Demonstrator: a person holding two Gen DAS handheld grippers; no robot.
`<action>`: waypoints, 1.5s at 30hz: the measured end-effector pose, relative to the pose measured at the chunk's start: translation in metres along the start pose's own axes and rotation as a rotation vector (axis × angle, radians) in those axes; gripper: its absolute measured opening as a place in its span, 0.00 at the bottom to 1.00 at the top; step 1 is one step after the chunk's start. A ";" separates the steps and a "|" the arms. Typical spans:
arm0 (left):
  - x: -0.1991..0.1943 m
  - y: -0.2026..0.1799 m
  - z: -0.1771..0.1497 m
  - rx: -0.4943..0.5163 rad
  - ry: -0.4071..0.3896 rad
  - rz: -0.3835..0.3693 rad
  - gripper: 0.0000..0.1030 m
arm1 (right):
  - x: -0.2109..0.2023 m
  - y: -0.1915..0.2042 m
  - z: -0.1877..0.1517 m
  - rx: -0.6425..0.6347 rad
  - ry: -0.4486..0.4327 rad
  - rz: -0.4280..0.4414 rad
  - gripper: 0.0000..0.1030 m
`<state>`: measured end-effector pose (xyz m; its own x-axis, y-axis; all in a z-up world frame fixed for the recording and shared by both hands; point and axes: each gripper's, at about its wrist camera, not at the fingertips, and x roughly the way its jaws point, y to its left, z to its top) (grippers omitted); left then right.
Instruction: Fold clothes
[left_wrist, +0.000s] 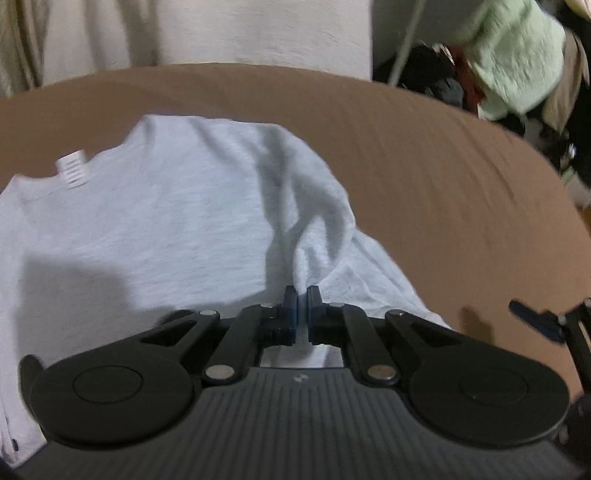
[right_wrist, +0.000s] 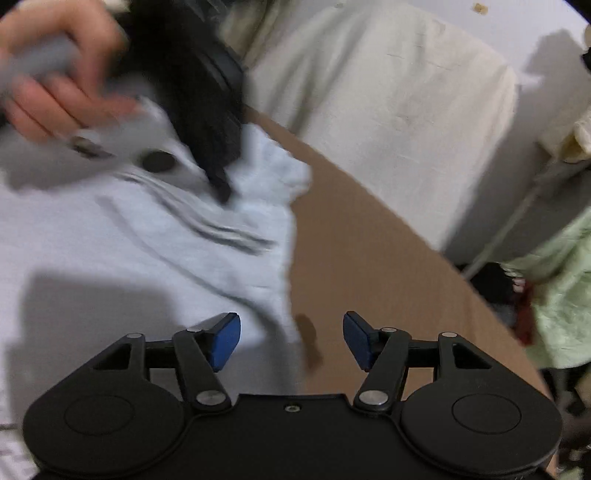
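A pale grey garment (left_wrist: 166, 221) lies spread on a brown surface (left_wrist: 424, 166), with a white label (left_wrist: 72, 170) near its far left edge. My left gripper (left_wrist: 302, 295) is shut on a pinched fold of this garment, which rises in a ridge from the pads. In the right wrist view the same garment (right_wrist: 129, 251) covers the left half, and the left gripper (right_wrist: 221, 192) shows blurred at the upper left, held by a hand (right_wrist: 55, 85). My right gripper (right_wrist: 291, 338) stands open over the garment's right edge, nothing between its blue pads (right_wrist: 225, 339).
The brown surface (right_wrist: 369, 277) runs on to the right of the garment. Cream curtains (right_wrist: 388, 92) hang behind it. A pale green cloth (left_wrist: 517, 62) and dark clutter (left_wrist: 436, 77) sit at the far right. A tip of the right gripper (left_wrist: 535, 317) shows at the right edge.
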<state>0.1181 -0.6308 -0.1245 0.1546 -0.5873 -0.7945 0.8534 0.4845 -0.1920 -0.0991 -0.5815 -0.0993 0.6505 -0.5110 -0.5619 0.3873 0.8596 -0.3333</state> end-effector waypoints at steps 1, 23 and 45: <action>-0.005 0.011 0.000 -0.012 -0.017 -0.009 0.05 | 0.004 -0.002 0.000 0.003 -0.001 -0.022 0.63; 0.036 0.057 0.061 -0.063 0.034 -0.172 0.75 | 0.000 0.010 0.007 -0.118 -0.104 0.119 0.65; 0.025 0.020 0.096 -0.040 -0.234 -0.249 0.50 | 0.013 -0.013 -0.006 -0.003 -0.060 -0.080 0.65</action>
<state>0.1864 -0.6981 -0.0935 0.0585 -0.8212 -0.5676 0.8597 0.3305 -0.3896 -0.0994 -0.5992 -0.1072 0.6557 -0.5773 -0.4867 0.4382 0.8158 -0.3774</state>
